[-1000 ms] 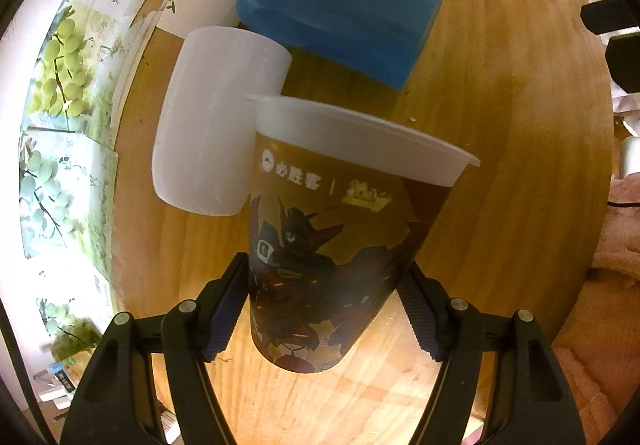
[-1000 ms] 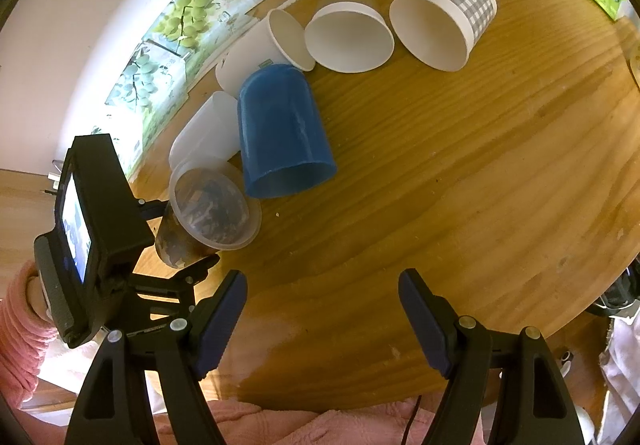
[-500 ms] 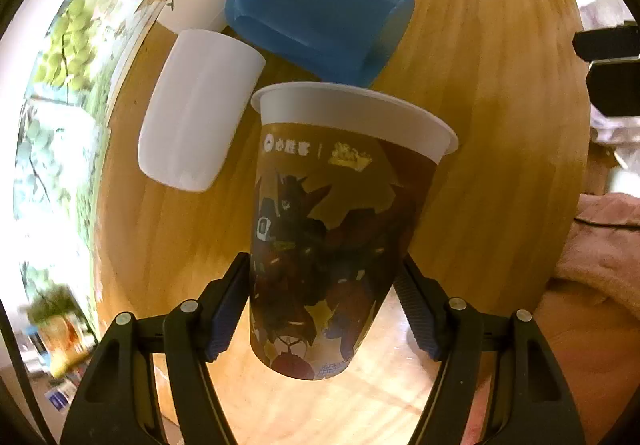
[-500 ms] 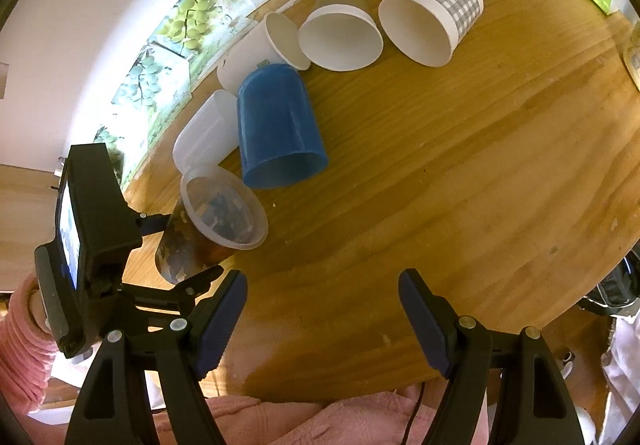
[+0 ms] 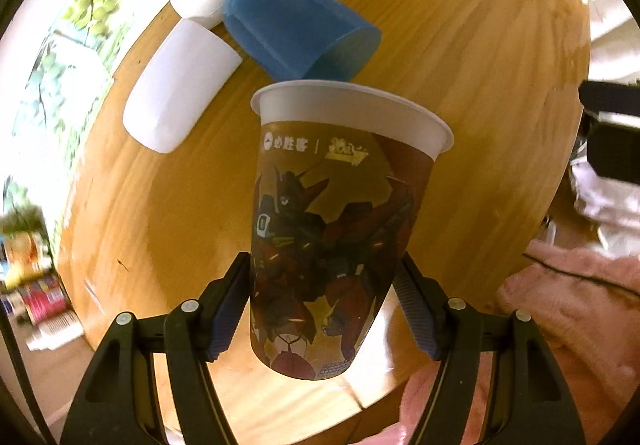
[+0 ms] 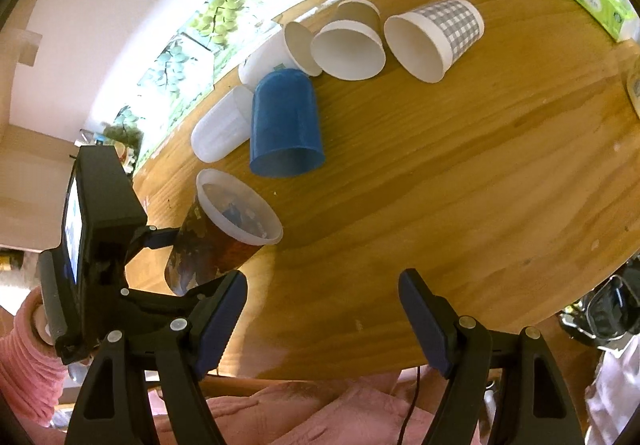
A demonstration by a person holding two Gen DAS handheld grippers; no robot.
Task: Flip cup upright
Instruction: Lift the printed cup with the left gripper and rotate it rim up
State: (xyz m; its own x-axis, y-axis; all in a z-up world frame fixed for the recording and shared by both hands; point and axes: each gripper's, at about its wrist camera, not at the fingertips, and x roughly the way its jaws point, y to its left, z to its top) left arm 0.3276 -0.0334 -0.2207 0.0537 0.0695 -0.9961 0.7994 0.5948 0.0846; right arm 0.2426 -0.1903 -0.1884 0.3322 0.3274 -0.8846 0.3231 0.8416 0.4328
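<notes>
My left gripper (image 5: 322,309) is shut on a printed brown cup with a white rim (image 5: 332,229) and holds it above the round wooden table (image 5: 500,85). In the right wrist view the same cup (image 6: 224,237) hangs tilted, its mouth up and to the right, held by the left gripper (image 6: 160,241) near the table's left edge. My right gripper (image 6: 322,321) is open and empty above the table's near edge.
Several cups lie on their sides at the back: a blue cup (image 6: 286,125), a frosted white cup (image 6: 220,131), white paper cups (image 6: 348,49) and a checked cup (image 6: 436,37). A green tissue pack (image 6: 596,1) sits far right. Pink sleeve (image 5: 568,317) below.
The left gripper has lifted the printed cup higher and turned it more upright, away from the lying cups. The right gripper has stayed open and backed off slightly.
</notes>
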